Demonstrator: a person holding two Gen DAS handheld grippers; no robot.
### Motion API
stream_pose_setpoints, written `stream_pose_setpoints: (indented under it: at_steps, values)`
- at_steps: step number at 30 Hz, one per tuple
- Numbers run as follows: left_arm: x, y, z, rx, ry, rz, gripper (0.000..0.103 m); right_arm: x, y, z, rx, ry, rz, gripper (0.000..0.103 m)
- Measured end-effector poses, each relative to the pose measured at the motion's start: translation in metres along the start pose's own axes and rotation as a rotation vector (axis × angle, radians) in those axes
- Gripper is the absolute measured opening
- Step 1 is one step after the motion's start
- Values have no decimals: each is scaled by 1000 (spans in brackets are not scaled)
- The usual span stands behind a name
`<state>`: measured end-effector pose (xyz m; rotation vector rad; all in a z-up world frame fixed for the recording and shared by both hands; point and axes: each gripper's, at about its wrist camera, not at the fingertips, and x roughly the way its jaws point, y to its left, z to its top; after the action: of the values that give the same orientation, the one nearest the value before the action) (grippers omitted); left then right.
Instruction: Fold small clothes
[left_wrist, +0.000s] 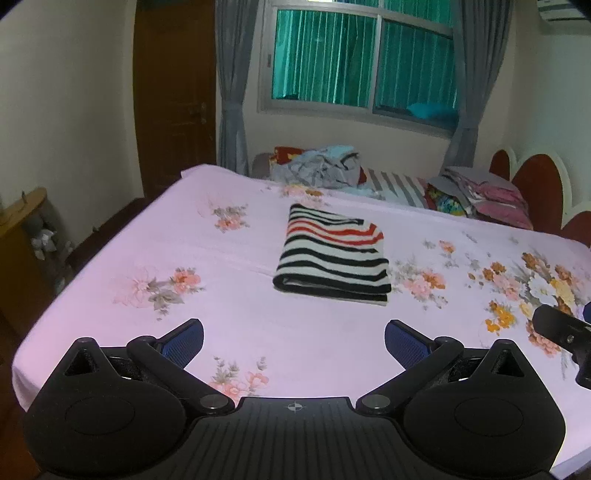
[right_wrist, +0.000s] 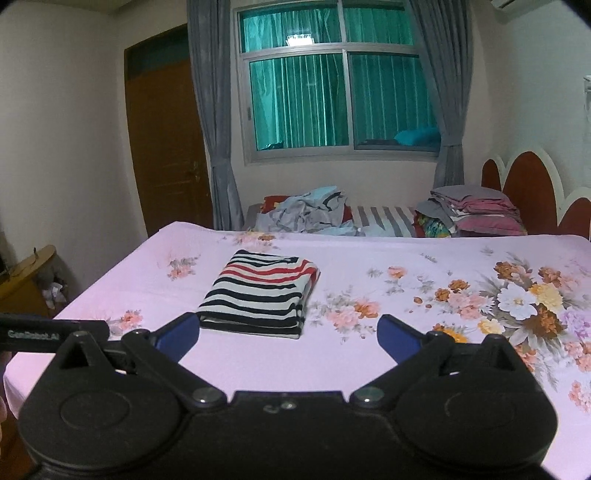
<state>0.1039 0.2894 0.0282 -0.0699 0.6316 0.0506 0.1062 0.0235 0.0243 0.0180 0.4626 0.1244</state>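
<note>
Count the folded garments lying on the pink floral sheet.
1: the striped garment, folded, mid-sheet ahead of both open grippers, left gripper and right gripper. The clothes piles behind the sheet's far edge may hide more.

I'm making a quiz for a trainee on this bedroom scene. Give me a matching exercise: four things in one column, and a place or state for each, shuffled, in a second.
Things:
1. Striped garment
2. Crumpled clothes
3. Folded stack
4. Right gripper

Places or states:
A. heaped at the far edge of the bed, below the window
B. jaws wide apart, nothing between them
C. folded flat in the middle of the sheet
D. piled neatly by the headboard

Pairs: 1-C, 2-A, 3-D, 4-B
</note>
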Motion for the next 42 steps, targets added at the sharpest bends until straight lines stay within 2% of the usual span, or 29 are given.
stream_pose_setpoints:
  at_steps: [13, 42]
  values:
    - [-25, 0, 0, -5, -39, 0, 103, -9, -2, -2, 12, -5, -1, 103]
    - [-26, 6, 0, 1, -42, 18, 103, -8, 7, -2, 9, 1, 14, 103]
